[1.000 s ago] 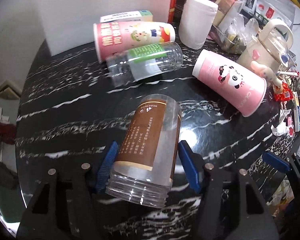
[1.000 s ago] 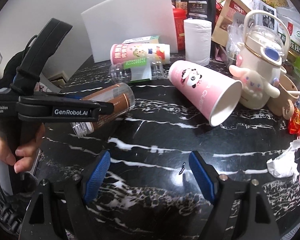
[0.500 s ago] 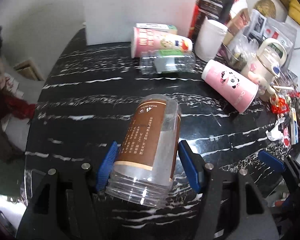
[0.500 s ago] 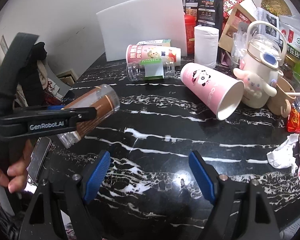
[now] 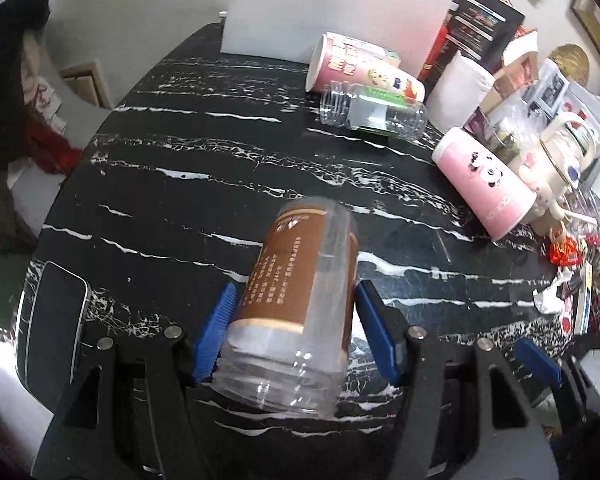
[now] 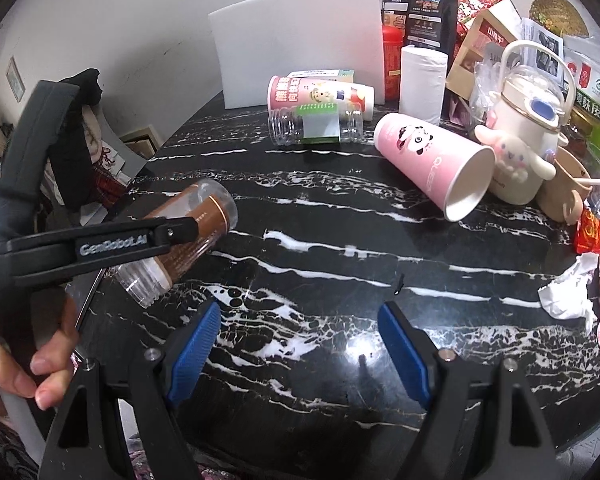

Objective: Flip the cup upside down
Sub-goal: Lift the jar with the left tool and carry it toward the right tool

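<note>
My left gripper (image 5: 294,322) is shut on a clear plastic cup with a brown label (image 5: 296,300). It holds the cup lifted above the black marble table (image 5: 204,184), lying tilted with its open threaded mouth toward the camera. The cup also shows in the right wrist view (image 6: 180,240), at the left, held in the air by the left gripper (image 6: 168,236). My right gripper (image 6: 300,344) is open and empty above the table's front part.
A pink panda paper cup (image 6: 432,168) lies on its side at right. A pink printed cup (image 6: 320,94) and a clear green-label jar (image 6: 316,126) lie at the back. A phone (image 5: 52,316) lies at the left edge. A white kettle (image 6: 528,120), paper roll and packets crowd the back right.
The left gripper has risen and pulled back with the brown-label cup, so the table looks farther below. The right gripper has also risen a little and stays open.
</note>
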Motion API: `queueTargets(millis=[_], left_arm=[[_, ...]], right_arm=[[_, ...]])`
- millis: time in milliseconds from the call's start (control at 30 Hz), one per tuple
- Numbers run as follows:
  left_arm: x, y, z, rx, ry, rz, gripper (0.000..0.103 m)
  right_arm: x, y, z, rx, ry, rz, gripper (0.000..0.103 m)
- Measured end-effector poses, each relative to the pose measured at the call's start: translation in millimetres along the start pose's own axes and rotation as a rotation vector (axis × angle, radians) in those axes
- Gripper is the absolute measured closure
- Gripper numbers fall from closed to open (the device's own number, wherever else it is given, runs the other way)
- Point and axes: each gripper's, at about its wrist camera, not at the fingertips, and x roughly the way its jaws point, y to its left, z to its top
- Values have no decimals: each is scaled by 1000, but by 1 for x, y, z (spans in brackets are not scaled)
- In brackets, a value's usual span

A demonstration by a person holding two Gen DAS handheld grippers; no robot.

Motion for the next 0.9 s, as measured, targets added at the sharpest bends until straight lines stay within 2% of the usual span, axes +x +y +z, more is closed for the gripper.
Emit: queueTargets(millis=[100,400,633,900], left_arm=[[6,-3,2,-17,-14,-6,44],[34,-14,6,-37,25,-14,45],[38,-18,9,-28,20,-4,45],[40,-19,12,-8,50,-3,43]], right_arm=[[0,-2,-1,9,1,-4,22],[5,-15,0,44,11,-23,22],[11,-19,3,53,24,-30,22],[14,-17,5,49,34,-32,22]])
